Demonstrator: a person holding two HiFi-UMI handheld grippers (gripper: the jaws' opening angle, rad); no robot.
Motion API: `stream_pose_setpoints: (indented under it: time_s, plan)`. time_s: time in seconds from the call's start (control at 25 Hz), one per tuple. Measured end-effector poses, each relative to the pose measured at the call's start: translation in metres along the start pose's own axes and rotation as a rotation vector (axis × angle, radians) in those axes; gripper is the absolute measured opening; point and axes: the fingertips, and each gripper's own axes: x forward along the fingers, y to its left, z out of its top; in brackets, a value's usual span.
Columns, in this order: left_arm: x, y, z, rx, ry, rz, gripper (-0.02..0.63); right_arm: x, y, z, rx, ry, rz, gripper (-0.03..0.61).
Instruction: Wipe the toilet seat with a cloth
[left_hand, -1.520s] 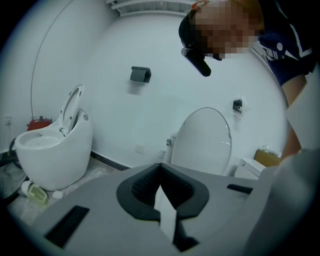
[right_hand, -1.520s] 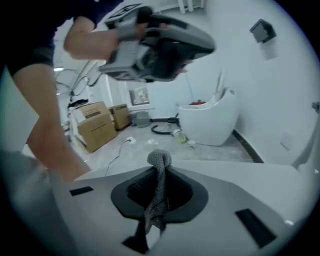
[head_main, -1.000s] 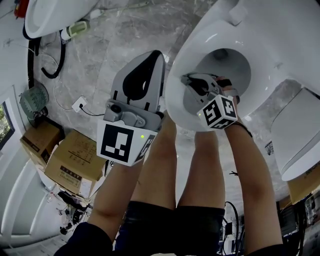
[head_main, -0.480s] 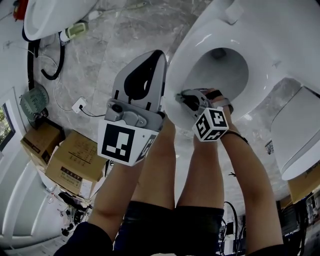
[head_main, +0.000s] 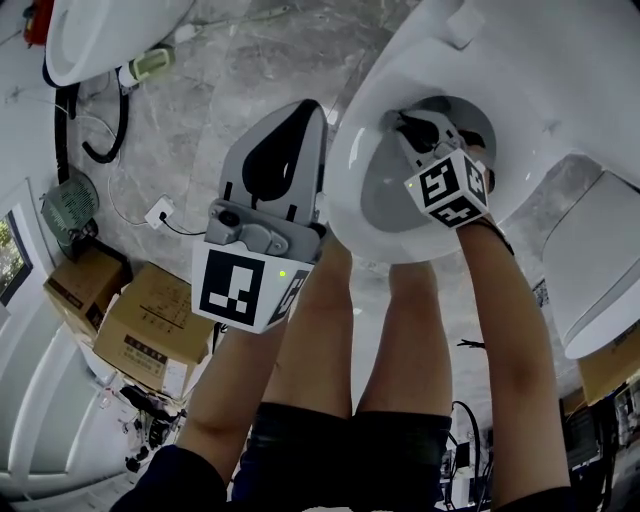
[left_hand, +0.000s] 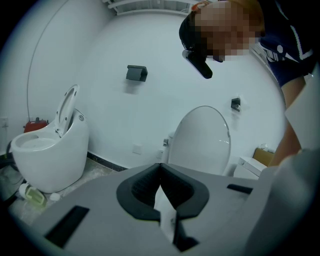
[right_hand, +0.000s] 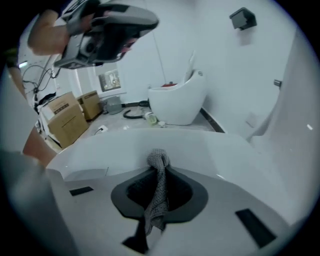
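Over the left side of the toilet seat (head_main: 352, 170), the right gripper (head_main: 410, 126) is clenched on a bunched cloth (right_hand: 158, 192); the left gripper (head_main: 308, 112) is closed, empty, just left; risk: little cloth protrudes, so bare jaws may scrape.

I stand on a grey marbled floor (head_main: 240, 80) in a room with plain white walls (left_hand: 100, 45). Off to my left sits a second white toilet (left_hand: 47, 150) with its lid up, and a black hose (head_main: 100, 135) and a pale bottle (head_main: 150, 60) lie on the floor beside it. Nearer me are two cardboard boxes (head_main: 150, 325), a small fan (head_main: 65, 205) and a white socket block (head_main: 160, 210) with its cable. A dark fitting (left_hand: 136, 73) hangs on the wall, and a window (head_main: 10, 255) shows green outside
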Motion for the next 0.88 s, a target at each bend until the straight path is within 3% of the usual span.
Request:
stream_pose_setpoints:
  time_s: [0.08, 0.2, 0.32, 0.48, 0.56, 0.68, 0.88]
  plan:
    - [0.001, 0.001, 0.001, -0.004, -0.003, 0.004, 0.014, -0.004, -0.019, 0.003, 0.005, -0.003, -0.023, 0.055]
    - [0.002, 0.000, 0.004, -0.010, -0.007, 0.002, 0.014, -0.007, -0.008, 0.013, 0.037, -0.030, 0.003, 0.054]
    - [0.004, -0.001, 0.008, -0.010, -0.012, -0.004, 0.014, -0.004, 0.043, 0.037, -0.021, -0.070, 0.107, 0.054]
    - [0.006, 0.003, 0.012, -0.011, -0.016, -0.003, 0.014, -0.002, 0.146, 0.056, -0.244, -0.095, 0.320, 0.055]
    - [0.006, 0.008, 0.014, -0.009, -0.017, 0.002, 0.014, -0.002, 0.165, 0.058, -0.274, -0.125, 0.353, 0.055]
    - [0.003, 0.016, 0.015, -0.004, -0.018, 0.008, 0.014, -0.002, 0.149, 0.057, -0.267, -0.163, 0.307, 0.055]
    - [0.002, 0.023, 0.012, -0.010, -0.011, 0.023, 0.014, 0.002, 0.051, 0.060, -0.122, -0.190, 0.086, 0.055]
